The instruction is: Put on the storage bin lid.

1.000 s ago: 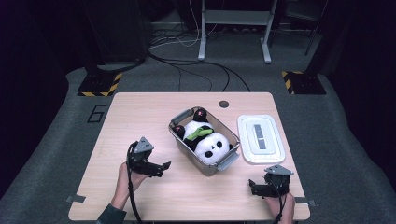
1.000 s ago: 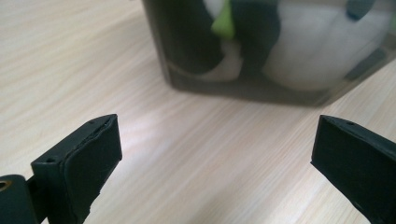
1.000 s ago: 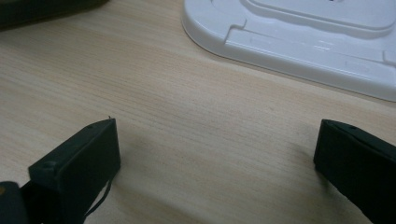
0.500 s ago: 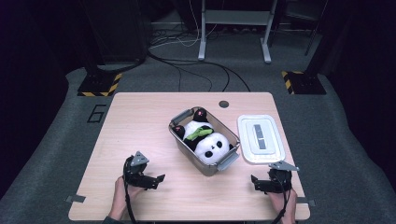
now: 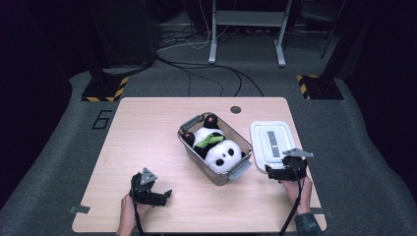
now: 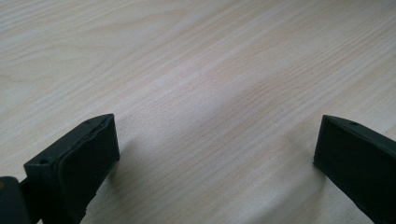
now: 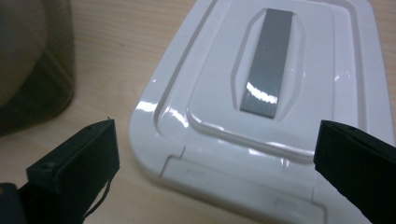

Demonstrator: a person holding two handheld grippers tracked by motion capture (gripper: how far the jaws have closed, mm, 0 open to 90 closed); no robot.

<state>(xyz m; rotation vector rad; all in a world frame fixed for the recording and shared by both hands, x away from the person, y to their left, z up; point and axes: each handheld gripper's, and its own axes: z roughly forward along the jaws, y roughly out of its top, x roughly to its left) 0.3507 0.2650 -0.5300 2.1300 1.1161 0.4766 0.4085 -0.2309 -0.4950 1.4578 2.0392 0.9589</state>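
In the high view the right gripper (image 5: 284, 171) has moved up to the near edge of the white lid (image 5: 272, 140), which lies just right of the box (image 5: 215, 147) holding the panda (image 5: 220, 151); the left gripper (image 5: 156, 195) has drawn back, well left of the lid. In the left gripper view, jaws apart over bare table (image 6: 196, 70). In the right gripper view, jaws wide, framing the lid's (image 7: 275, 88) near edge: a lid pickup looks next.

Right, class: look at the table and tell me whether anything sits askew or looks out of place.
The box lies at an angle to the table edges, with a panda toy bulging above its rim. Its white lid is off, lying flat beside it near the right gripper. Nothing is spilled or damaged.
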